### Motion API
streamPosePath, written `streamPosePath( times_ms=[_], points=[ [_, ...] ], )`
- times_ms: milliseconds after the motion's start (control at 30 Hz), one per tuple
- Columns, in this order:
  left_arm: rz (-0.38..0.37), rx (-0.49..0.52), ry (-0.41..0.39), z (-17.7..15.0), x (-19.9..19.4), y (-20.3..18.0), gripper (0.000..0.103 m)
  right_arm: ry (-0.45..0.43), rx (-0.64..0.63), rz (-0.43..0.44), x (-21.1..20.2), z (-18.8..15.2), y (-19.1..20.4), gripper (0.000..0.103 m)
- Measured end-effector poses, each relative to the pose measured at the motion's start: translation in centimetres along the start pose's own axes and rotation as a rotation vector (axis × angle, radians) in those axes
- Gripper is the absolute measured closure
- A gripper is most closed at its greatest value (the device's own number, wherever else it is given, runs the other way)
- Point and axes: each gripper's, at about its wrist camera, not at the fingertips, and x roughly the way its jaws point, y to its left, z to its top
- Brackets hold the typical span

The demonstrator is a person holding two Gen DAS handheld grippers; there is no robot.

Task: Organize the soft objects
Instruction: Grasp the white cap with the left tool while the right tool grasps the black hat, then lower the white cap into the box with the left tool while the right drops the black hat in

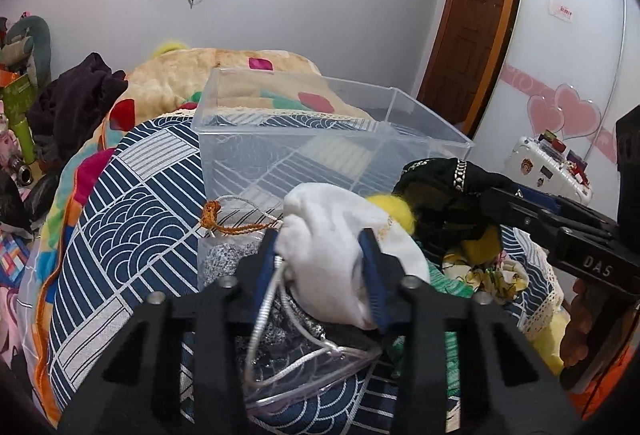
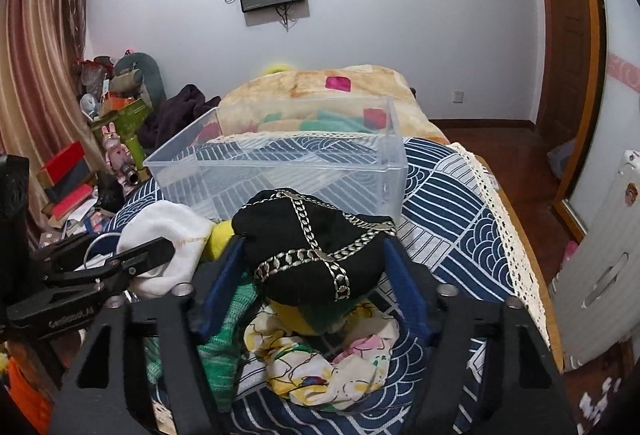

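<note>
My left gripper is shut on a white sock, held just above the bed; the sock also shows in the right wrist view. My right gripper is shut on a black cap with silver chain trim, also seen in the left wrist view. Both sit just in front of an empty clear plastic bin on the bed. Under them lie a yellow soft item, a green knit piece, a floral cloth and a silver mesh pouch.
The bed has a blue and white patterned cover with a lace edge. A folded beige blanket and dark clothes lie beyond the bin. Clutter stands at the left. A white cabinet is at the right.
</note>
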Motion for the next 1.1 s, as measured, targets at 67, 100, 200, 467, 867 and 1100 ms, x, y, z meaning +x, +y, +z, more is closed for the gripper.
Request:
streamPosePath(
  times_ms=[67,100,200,467,867,1100],
  points=[
    [0.0,0.002,-0.007,0.1,-0.3,0.1,0.075,-0.006,0.004,-0.002,-0.1,0.1,-0.1,0.055],
    [0.005,0.004,-0.015,0.2,-0.5,0.0,0.079,-0.011,0.006,-0.003,-0.3,0.1,-0.2,0.057],
    [0.014,0.003,-0.03,0.4,-0.9,0.1,0.087,-0.027,0.008,-0.004,-0.6,0.5,-0.4,0.067],
    [0.005,-0.015,-0.104,1.6,-3.6,0.3,0.091,-0.098,0.024,0.004,-2.2,1.3,-0.7,0.084],
    [0.014,-0.008,-0.196,5.6,-5.6,0.2,0.091,-0.21,0.0,0.014,-3.9,3.8,0.3,0.088],
    [0.027,-0.013,-0.202,8.8,-4.2,1.0,0.091,-0.265,-0.015,0.004,-3.8,5.9,0.6,0.088]
  ],
)
